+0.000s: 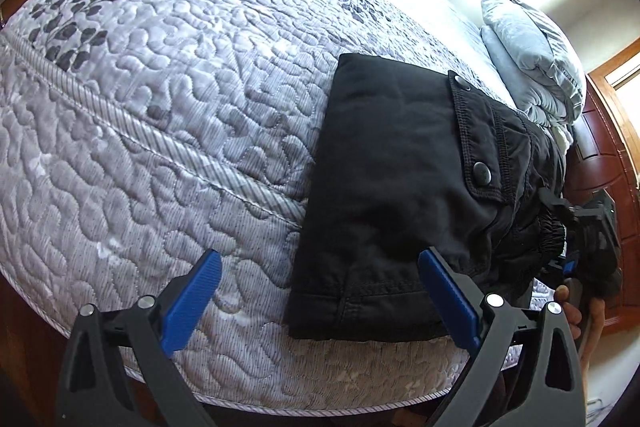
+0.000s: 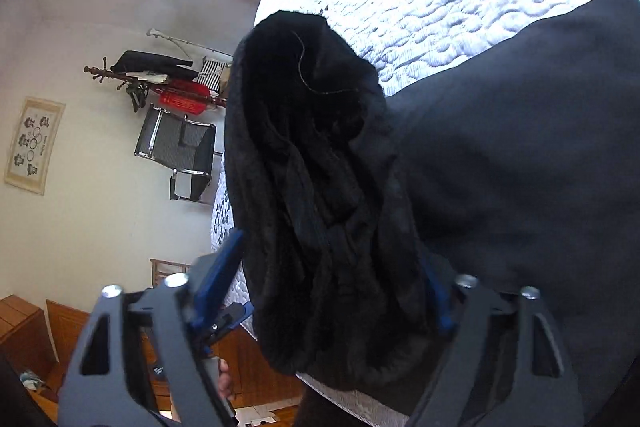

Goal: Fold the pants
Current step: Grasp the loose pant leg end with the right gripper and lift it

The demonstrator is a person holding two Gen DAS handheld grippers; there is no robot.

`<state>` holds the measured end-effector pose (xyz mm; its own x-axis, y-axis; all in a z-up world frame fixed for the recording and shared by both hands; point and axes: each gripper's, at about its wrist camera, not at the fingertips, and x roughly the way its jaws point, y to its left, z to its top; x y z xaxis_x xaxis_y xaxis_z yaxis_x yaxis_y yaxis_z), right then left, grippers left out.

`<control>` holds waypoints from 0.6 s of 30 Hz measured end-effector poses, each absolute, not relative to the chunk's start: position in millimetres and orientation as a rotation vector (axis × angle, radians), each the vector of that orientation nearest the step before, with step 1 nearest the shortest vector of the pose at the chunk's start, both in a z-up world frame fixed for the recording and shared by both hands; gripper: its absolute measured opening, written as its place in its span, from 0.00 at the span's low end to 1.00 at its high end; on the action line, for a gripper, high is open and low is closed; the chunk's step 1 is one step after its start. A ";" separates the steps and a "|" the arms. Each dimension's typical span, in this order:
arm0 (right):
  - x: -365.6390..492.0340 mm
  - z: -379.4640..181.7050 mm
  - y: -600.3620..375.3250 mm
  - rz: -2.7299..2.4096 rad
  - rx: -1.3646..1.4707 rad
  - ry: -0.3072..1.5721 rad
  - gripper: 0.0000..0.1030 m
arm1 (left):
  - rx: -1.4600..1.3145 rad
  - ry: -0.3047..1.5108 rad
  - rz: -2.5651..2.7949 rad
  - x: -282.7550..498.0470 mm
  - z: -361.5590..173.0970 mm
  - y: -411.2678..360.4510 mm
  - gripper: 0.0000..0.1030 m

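Black folded pants (image 1: 392, 167) lie on the quilted mattress (image 1: 160, 107) near its front edge, the snap-button pocket flap facing up. My left gripper (image 1: 324, 291) hovers open over the hem end; its right finger (image 1: 448, 299) crosses the hem and its left finger is over bare mattress. At the other end, the bunched elastic waistband (image 2: 320, 207) fills the gap of my right gripper (image 2: 330, 287). Both blue pads sit against the cloth, and the right pad is mostly buried in it. In the left wrist view the right gripper (image 1: 592, 227) shows at the waistband end.
Grey folded pillows (image 1: 532, 67) are stacked at the head of the bed, against a dark wooden headboard (image 1: 600, 155). Beyond the bed are a black mesh chair (image 2: 176, 147), a loaded coat rack (image 2: 160, 83) and a framed picture (image 2: 34, 145). A hand (image 1: 568, 307) holds the right gripper's handle.
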<state>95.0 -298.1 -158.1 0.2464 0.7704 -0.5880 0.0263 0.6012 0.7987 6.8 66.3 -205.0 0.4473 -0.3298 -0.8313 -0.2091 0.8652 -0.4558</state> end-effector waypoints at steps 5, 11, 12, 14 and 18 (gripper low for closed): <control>94.6 -156.5 -295.2 0.603 0.816 1.218 0.35 | -0.557 1.128 -0.076 6.3 -206.1 68.1 0.96; 87.3 -146.1 -295.3 0.643 0.841 1.197 0.23 | -0.573 1.135 -0.080 4.6 -207.1 67.2 0.96; 90.6 -143.6 -292.2 0.647 0.844 1.193 0.22 | -0.578 1.135 -0.080 4.1 -206.2 67.0 0.96; 90.1 -136.7 -290.2 0.657 0.858 1.189 0.22 | -0.584 1.134 -0.080 2.6 -205.7 68.2 0.96; 91.0 -120.5 -287.9 0.682 0.887 1.188 0.21 | -0.594 1.126 -0.065 -1.6 -203.1 73.8 0.96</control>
<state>91.0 -287.9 -120.5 0.2522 0.8368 -0.4859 0.0028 0.5015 0.8651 -1.6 73.8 -203.1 0.4453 -0.3404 -0.8282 -0.2431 0.8442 -0.4777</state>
